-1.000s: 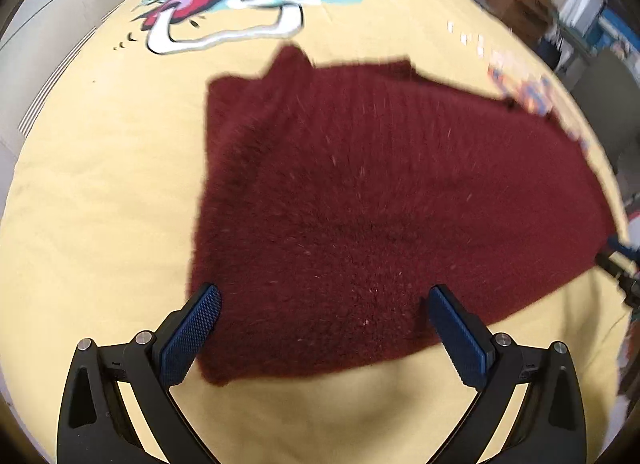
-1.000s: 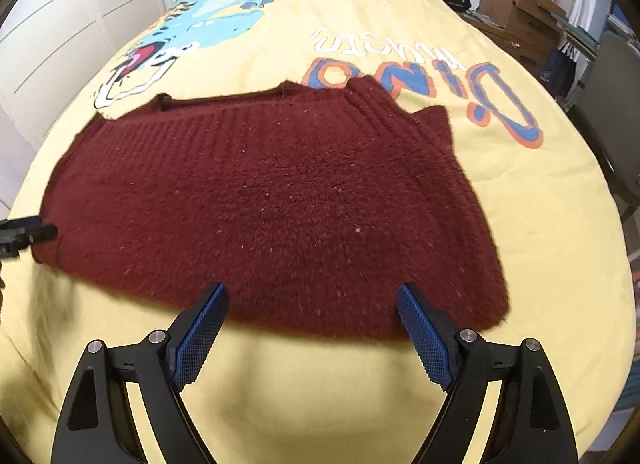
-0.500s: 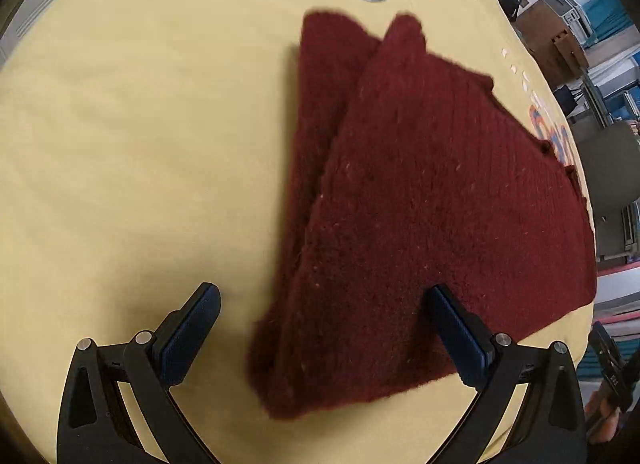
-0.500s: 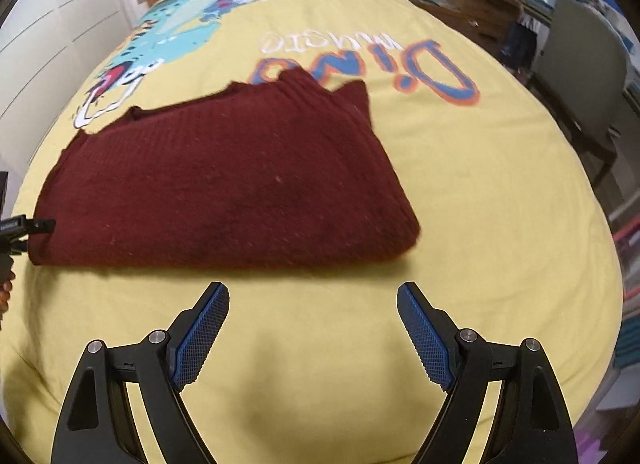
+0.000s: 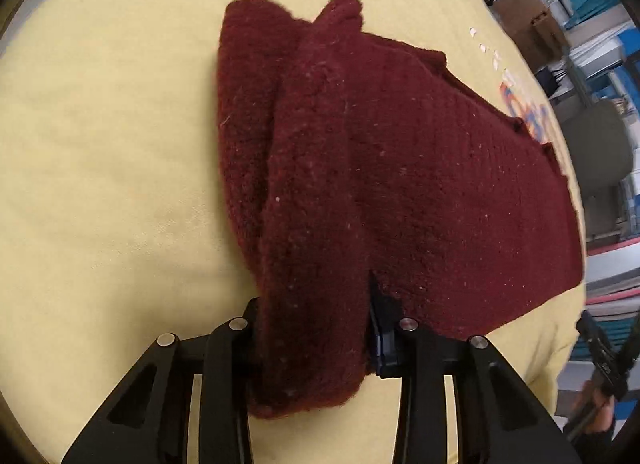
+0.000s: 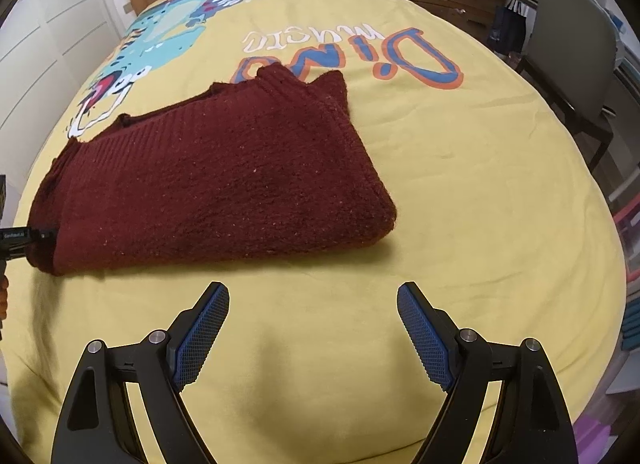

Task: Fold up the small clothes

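Even, soft indoor light, fairly bright; source unclear, perhaps overhead. Faint shadows fall on the bedspread (image 6: 460, 192) under the sweater's (image 6: 224, 184) near edge. Strong fisheye bending, dark corner vignettes. Left-wrist view slightly soft; no glare.

A second ago the left gripper (image 5: 316, 344) stood wide, its fingers (image 5: 382, 338) straddling the near edge of the dark red, fuzzy knitted sweater (image 5: 384, 184). Its jaws have just been closing, and now they pinch a bunched corner of that sweater, the knit swelling up between them and hiding the left finger's pad. The sweater lay spread broad before; now it is folded over, with a second layer showing along its left side. The right gripper (image 6: 312, 328) had the sweater's edge reaching between its fingers (image 6: 202, 334); now the cloth lies beyond their tips, on bare yellow bedspread (image 6: 460, 192).
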Available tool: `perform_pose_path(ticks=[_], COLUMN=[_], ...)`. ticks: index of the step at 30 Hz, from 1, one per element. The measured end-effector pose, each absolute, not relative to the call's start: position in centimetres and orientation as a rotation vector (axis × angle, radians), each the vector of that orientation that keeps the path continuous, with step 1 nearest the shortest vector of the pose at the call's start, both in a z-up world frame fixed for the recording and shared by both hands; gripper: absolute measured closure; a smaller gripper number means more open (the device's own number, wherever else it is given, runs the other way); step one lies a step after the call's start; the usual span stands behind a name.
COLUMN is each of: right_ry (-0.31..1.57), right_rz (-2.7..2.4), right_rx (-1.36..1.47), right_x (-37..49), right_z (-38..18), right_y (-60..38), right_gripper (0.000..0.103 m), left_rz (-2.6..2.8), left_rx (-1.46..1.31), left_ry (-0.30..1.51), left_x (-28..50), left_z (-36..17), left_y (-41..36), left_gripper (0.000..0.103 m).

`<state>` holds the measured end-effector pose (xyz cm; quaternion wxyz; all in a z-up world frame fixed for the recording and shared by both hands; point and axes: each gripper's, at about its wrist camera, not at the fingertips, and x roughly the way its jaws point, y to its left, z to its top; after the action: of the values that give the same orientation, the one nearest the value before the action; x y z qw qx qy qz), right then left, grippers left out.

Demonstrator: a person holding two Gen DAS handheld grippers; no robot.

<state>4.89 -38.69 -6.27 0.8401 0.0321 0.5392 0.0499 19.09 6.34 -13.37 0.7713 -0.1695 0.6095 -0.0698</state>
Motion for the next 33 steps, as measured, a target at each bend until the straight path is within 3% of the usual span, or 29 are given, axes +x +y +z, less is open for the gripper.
perform_pose_path(ticks=[11, 18, 26, 33], right_ry=[1.061, 1.012, 1.007, 1.065], right_rz=[0.103, 0.067, 0.012, 0.004], right_rx=[0.143, 0.177, 0.203, 0.211], right_x=[5.3, 5.6, 5.1, 4.3], right_z=[-3.7, -1.8, -1.3, -3.3], right_y=[-42.3, -46.0, -49.9, -50.7], right_gripper=[0.016, 0.016, 0.016, 0.016], left_rz=[-0.301, -0.393, -0.473, -0.367], left_rx=[-0.397, -0.264, -0.102, 0.023], left_ry=[1.196, 1.189, 1.248, 1.339], left_x=[20.7, 24.2, 25.5, 23.8], left_z=[-2.6, 0.5, -3.3, -9.3], left_y=[-1.3, -12.2, -26.2, -29.4], left_gripper=[0.077, 0.077, 0.077, 0.072])
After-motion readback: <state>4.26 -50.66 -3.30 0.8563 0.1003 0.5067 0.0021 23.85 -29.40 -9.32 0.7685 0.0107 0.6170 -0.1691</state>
